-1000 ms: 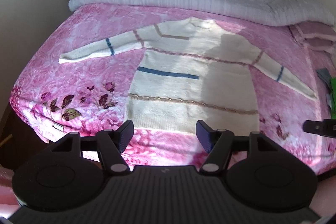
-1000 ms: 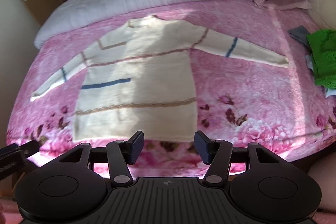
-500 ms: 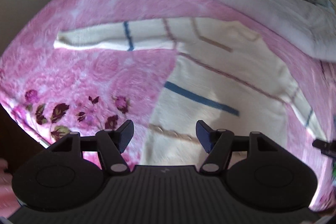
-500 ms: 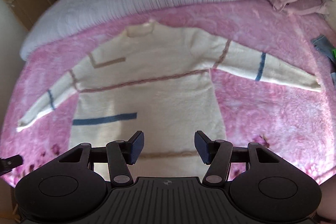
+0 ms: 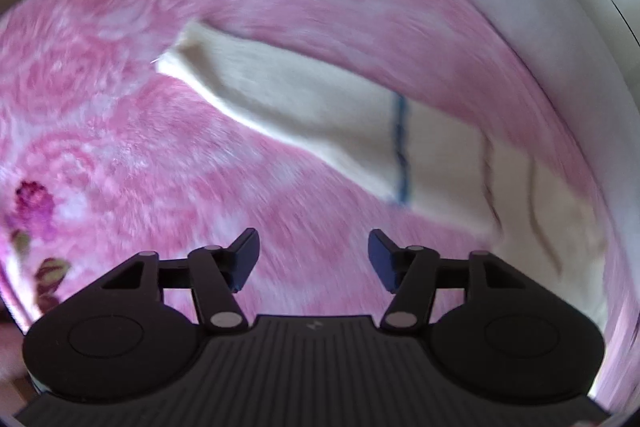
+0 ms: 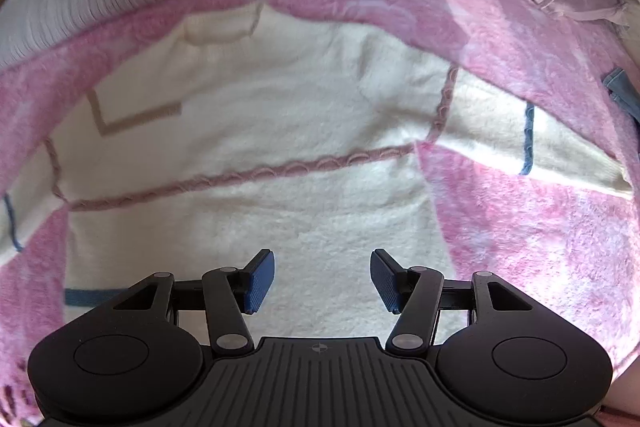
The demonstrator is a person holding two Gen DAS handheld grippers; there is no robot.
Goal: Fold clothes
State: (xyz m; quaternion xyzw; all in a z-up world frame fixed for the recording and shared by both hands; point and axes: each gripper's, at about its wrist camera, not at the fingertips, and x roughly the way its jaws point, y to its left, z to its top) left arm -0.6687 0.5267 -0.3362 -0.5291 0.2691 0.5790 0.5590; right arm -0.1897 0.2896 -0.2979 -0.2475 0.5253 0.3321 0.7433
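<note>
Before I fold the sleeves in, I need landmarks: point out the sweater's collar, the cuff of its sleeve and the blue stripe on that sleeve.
collar (image 6: 222, 29): right wrist view, middle of the neckband.
cuff (image 5: 180, 53): left wrist view, open end of the sleeve.
blue stripe (image 5: 400, 151): left wrist view, midway along the stripe.

Two wrist cameras, both aimed steeply down at the bed

Left view sat close over one sleeve (image 5: 304, 107); right view over the sweater (image 6: 280, 131) body — both shared that garment and the pink blanket (image 6: 520, 227).
</note>
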